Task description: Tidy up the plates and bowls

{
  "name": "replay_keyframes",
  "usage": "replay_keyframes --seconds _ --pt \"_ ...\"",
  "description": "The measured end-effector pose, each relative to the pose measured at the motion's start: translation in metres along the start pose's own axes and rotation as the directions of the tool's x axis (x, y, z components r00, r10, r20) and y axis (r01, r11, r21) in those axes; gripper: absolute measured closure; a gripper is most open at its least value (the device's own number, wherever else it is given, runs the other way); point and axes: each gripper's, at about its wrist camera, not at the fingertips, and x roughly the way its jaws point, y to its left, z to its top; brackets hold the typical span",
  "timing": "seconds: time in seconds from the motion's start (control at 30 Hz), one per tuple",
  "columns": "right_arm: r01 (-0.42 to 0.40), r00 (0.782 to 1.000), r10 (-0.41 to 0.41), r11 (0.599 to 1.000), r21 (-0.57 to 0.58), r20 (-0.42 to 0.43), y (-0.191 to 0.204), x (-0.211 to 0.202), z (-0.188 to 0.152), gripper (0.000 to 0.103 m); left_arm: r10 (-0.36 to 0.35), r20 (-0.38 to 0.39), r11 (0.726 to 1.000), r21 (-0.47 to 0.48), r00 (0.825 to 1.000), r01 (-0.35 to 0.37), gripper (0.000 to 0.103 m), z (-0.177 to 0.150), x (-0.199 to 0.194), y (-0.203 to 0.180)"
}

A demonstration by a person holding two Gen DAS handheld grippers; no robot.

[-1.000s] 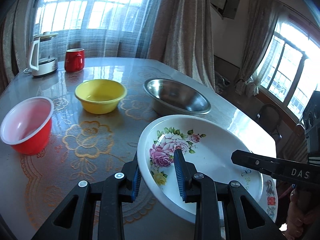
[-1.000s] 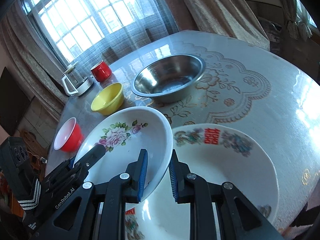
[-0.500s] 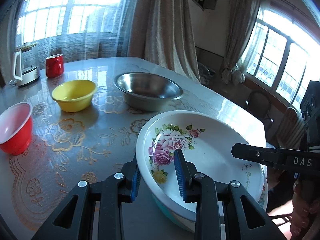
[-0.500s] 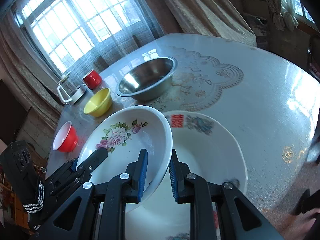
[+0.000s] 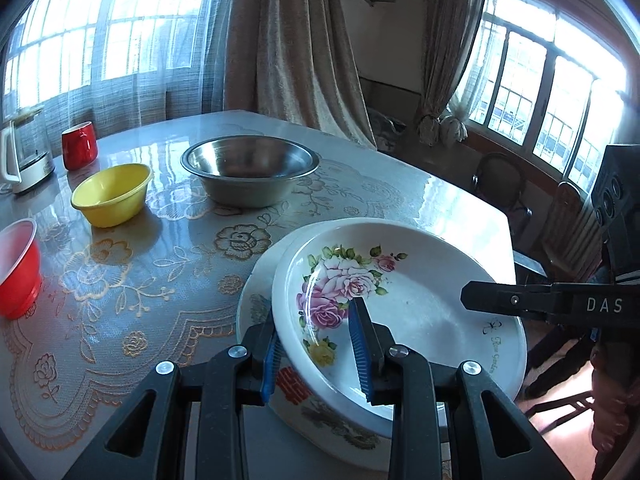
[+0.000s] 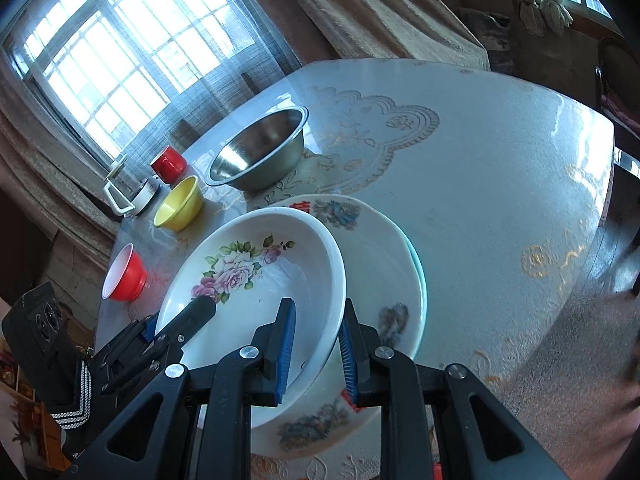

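Clamped on the rose plate [image 5: 404, 296] from two sides. Left gripper [image 5: 316, 322] pinching the near rim at lower centre of the left wrist view, one blue pad outside and one inside. Right gripper [image 6: 318, 322] pinching the opposite rim in the same way, at lower centre of the right wrist view. Held tilted, just above the plate with the red character [image 5: 258, 292], which lies on the table [image 5: 400, 192] in the lower middle of both frames.

For a good landing, probably:
- Level the rose plate first, so that neither edge strikes early.
- Centre it over the lower plate; at present offset toward the left of the right wrist view.
- Lower slowly with both hands at the same pace, then open the jaws only after full contact.

Seen only in the right wrist view: a teal edge [image 6: 417, 268] under the right side of the lower plate, maybe a third dish, not possible to tell.

Seen better in the left wrist view: the left rim of the lower plate peeking out, and at upper left the steel bowl [image 5: 248, 168], yellow bowl [image 5: 110, 194] and red bowl [image 5: 16, 268], not yet stacked.
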Motion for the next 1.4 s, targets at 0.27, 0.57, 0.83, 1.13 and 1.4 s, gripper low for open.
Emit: replay_keyframes --seconds 0.27,0.57,0.83,1.13,1.4 --pt "0.007 1.000 -0.007 1.000 0.006 -0.021 -0.001 0.000 -0.005 0.080 0.015 -0.004 1.000 0.017 1.000 -0.015 0.071 0.000 0.000 -0.004" --pt "0.023 0.999 -0.022 1.000 0.016 -0.049 -0.005 0.001 -0.010 0.080 0.015 -0.008 0.999 0.043 1.000 -0.014 0.071 -0.001 0.001 -0.007" --pt "0.032 0.998 -0.030 0.999 0.023 -0.062 -0.006 -0.005 -0.012 0.080 0.009 -0.016 0.998 0.067 1.000 -0.008 0.070 -0.001 0.002 -0.011" --pt "0.047 0.993 -0.047 0.999 0.000 -0.107 0.001 -0.007 -0.013 0.077 0.004 -0.070 1.000 0.026 0.998 -0.002 0.069 0.001 0.006 -0.005" --pt "0.088 0.977 -0.099 0.994 -0.065 -0.187 0.016 0.002 -0.005 0.066 0.029 -0.180 1.000 0.011 0.983 -0.027 0.069 0.010 0.007 -0.006"
